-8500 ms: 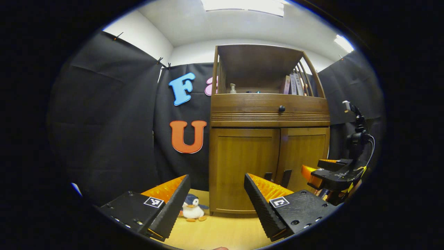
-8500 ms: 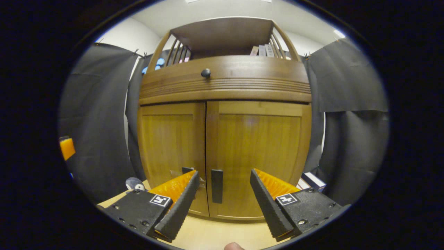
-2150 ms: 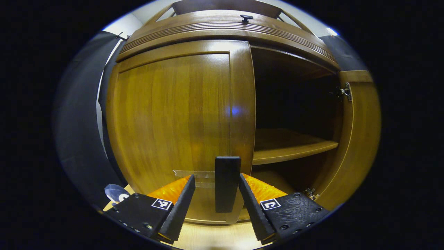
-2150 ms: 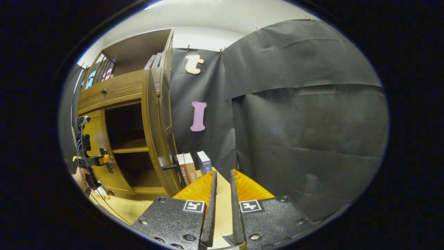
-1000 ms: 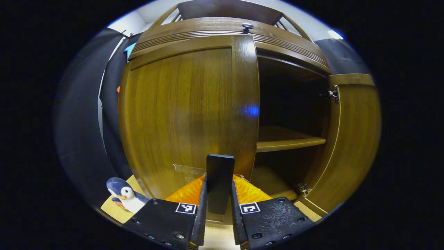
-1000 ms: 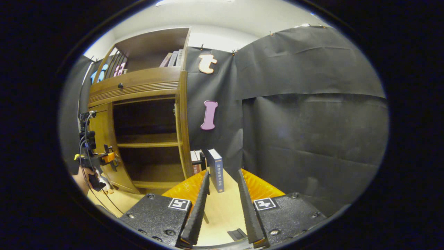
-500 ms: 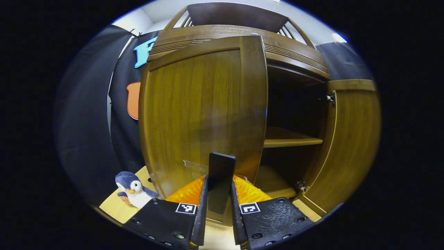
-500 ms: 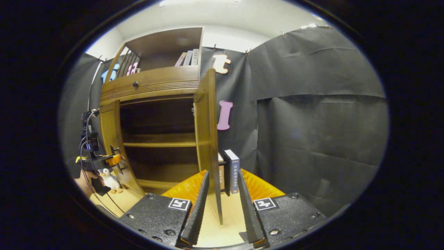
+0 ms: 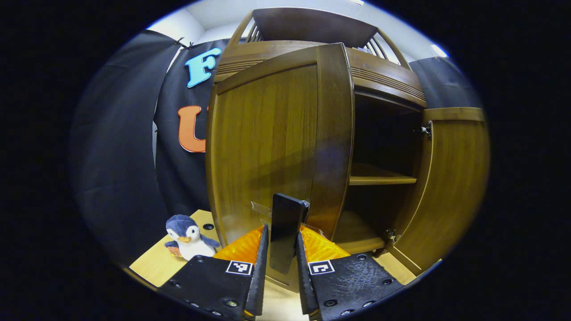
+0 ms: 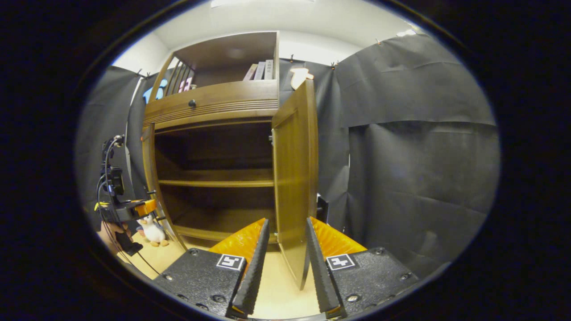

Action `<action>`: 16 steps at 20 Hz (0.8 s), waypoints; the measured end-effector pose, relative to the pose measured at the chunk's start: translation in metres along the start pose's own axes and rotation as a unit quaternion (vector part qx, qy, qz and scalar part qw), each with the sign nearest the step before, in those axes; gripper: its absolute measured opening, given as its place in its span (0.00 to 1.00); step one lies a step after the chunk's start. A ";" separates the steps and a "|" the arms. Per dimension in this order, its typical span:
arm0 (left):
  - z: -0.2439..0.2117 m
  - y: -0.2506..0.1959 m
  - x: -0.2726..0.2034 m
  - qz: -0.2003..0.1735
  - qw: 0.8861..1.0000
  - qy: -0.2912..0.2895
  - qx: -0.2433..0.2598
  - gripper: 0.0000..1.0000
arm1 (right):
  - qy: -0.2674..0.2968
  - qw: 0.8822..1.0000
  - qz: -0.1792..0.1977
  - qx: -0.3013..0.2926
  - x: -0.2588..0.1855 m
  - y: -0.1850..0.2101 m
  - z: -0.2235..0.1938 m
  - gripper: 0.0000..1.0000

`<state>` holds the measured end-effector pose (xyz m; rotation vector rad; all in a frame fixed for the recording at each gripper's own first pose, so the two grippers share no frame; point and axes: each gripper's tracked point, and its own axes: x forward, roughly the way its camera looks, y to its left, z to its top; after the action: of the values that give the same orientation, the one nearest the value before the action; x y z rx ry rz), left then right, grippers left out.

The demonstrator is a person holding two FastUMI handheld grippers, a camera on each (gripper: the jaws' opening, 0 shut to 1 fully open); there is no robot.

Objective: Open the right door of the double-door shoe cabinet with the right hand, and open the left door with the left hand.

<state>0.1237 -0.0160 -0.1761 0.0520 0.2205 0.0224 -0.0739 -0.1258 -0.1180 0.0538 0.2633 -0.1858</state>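
The wooden shoe cabinet point(image 9: 312, 49) fills the left gripper view. Its left door point(image 9: 267, 147) stands partly swung out, and my left gripper point(image 9: 281, 232) is shut on that door's black handle point(image 9: 285, 223). The right door point(image 9: 450, 187) hangs wide open, baring a shelf point(image 9: 379, 179). In the right gripper view the right door point(image 10: 294, 178) shows nearly edge-on, its handle point(image 10: 322, 208) on the far side. My right gripper point(image 10: 286, 221) is open by a narrow gap, with the door's lower edge showing through it; contact cannot be told. The left gripper point(image 10: 129, 209) appears far left.
A toy penguin point(image 9: 189, 232) sits on the light wooden floor point(image 9: 156, 267) left of the cabinet. Books point(image 10: 261, 70) stand on the cabinet's upper shelf. Black cloth walls point(image 10: 424, 169) close in the booth on both sides. A hand point(image 10: 109, 232) holds the left gripper.
The left door has swung further out with my left gripper shut on its handle. The right gripper's view has turned left, bringing the open right door in front of its fingers.
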 end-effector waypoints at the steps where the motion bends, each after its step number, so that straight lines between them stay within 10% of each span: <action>1: 0.001 0.004 -0.003 0.002 1.000 -0.002 -0.001 0.31 | 0.000 1.000 0.005 -0.002 0.003 0.006 0.001 0.55; 16: 0.000 0.098 -0.060 0.068 0.998 -0.013 0.007 0.31 | 0.015 0.997 0.068 -0.019 0.023 0.072 -0.008 0.55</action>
<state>0.0638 0.0806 -0.1575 0.0812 0.1914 0.1550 -0.0407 -0.0587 -0.1294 0.0370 0.2925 -0.0454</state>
